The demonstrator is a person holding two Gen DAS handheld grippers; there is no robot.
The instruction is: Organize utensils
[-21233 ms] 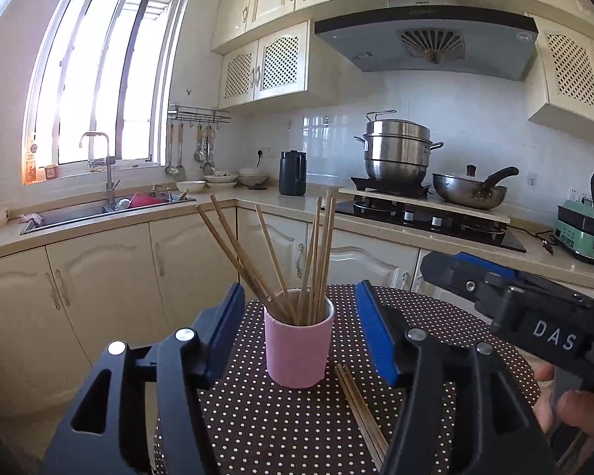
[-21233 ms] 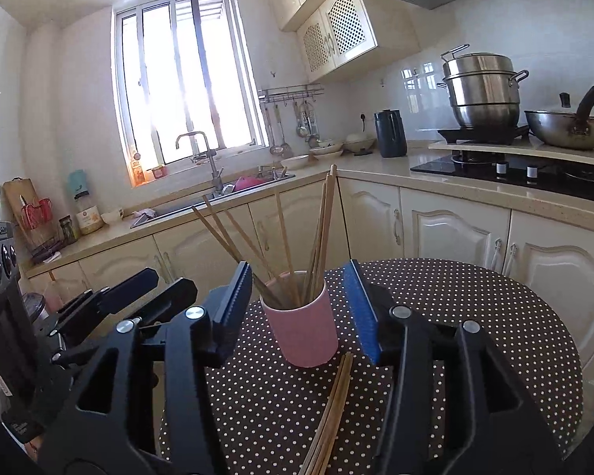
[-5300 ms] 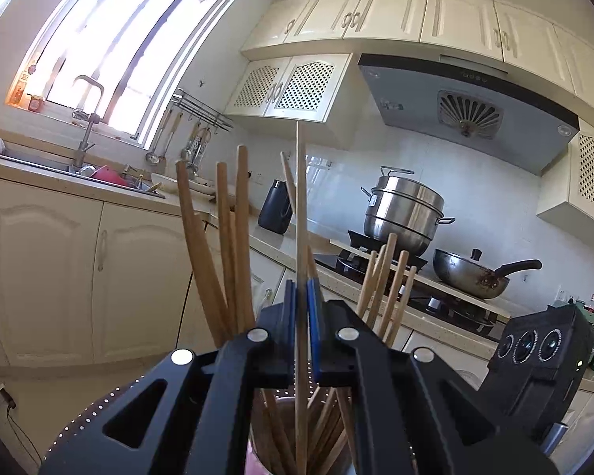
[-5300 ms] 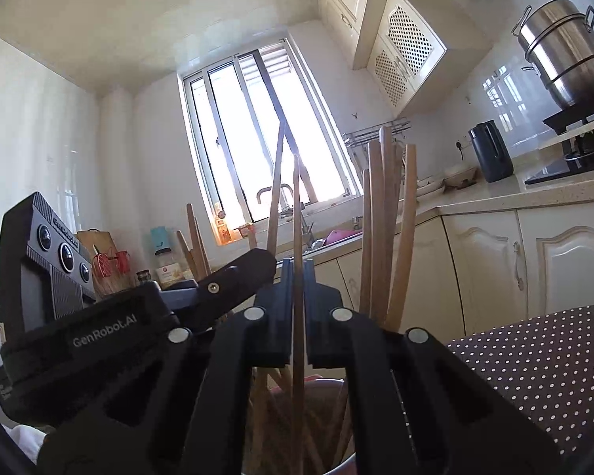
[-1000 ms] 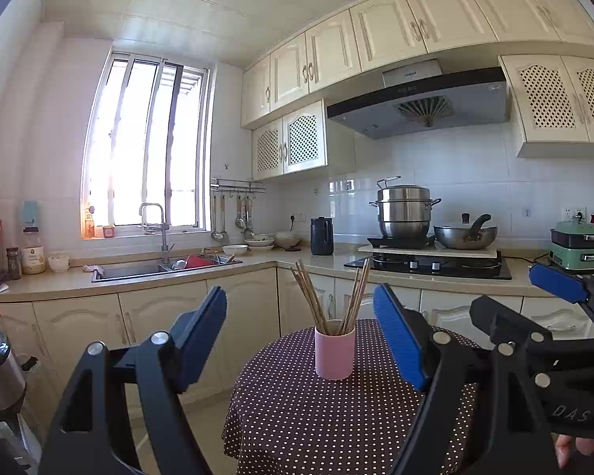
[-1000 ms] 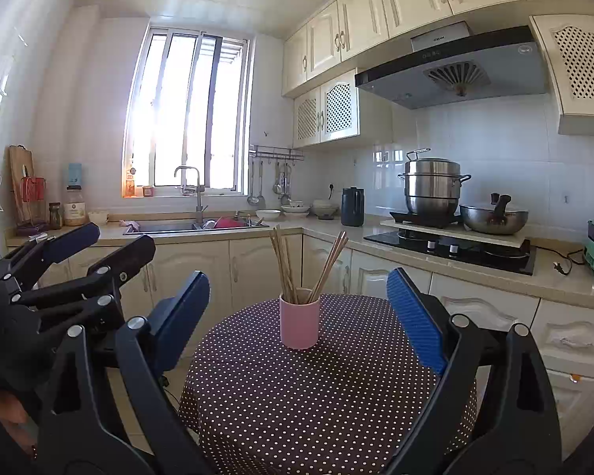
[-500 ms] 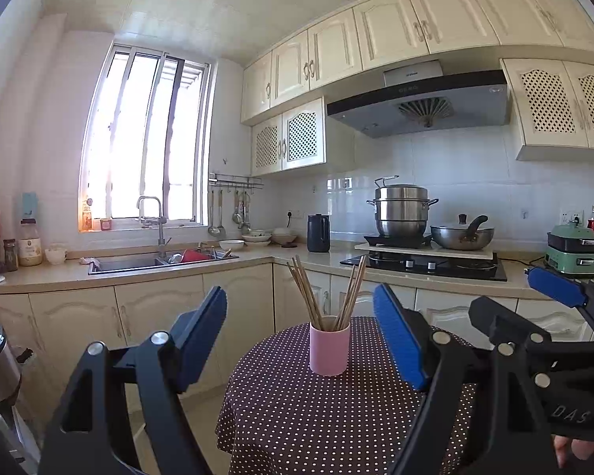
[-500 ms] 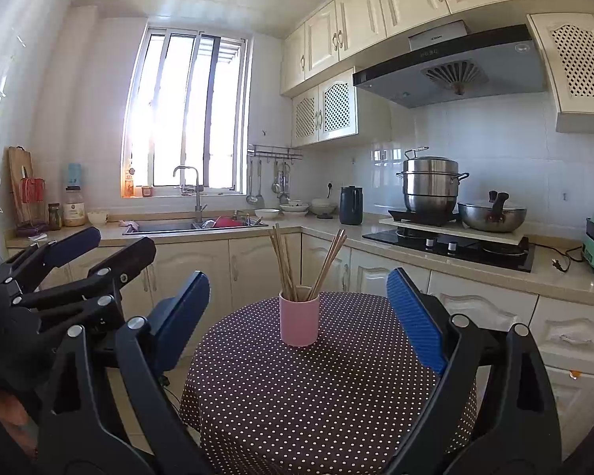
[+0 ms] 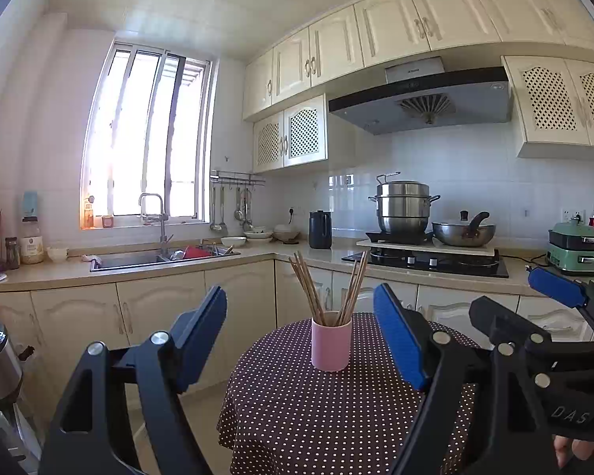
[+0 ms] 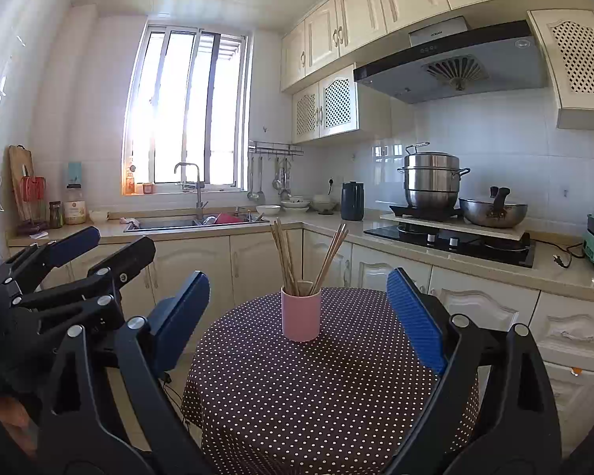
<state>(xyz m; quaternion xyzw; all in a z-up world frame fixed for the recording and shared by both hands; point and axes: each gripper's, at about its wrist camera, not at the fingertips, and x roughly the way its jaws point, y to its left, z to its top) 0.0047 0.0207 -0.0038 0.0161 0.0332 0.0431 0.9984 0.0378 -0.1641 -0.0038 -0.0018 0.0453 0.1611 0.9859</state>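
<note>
Since a moment ago we barely drift; our left gripper (image 9: 301, 340) and right gripper (image 10: 299, 316) gape empty. Bumping the table (image 10: 336, 396) could topple the cup (image 10: 301, 312) of chopsticks (image 10: 283, 253).

Home kitchen, sink (image 9: 154, 258), stove (image 9: 427, 263), range hood (image 9: 419, 99), cream cabinets (image 9: 376, 35)

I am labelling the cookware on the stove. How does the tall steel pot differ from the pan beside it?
The steel pot is tall and stacked in tiers, while the pan is low and wide. The pot has small side handles; the pan has one long dark handle. The pot stands nearer the window, the pan farther from it. Both are shiny metal and sit on the stove.
</note>
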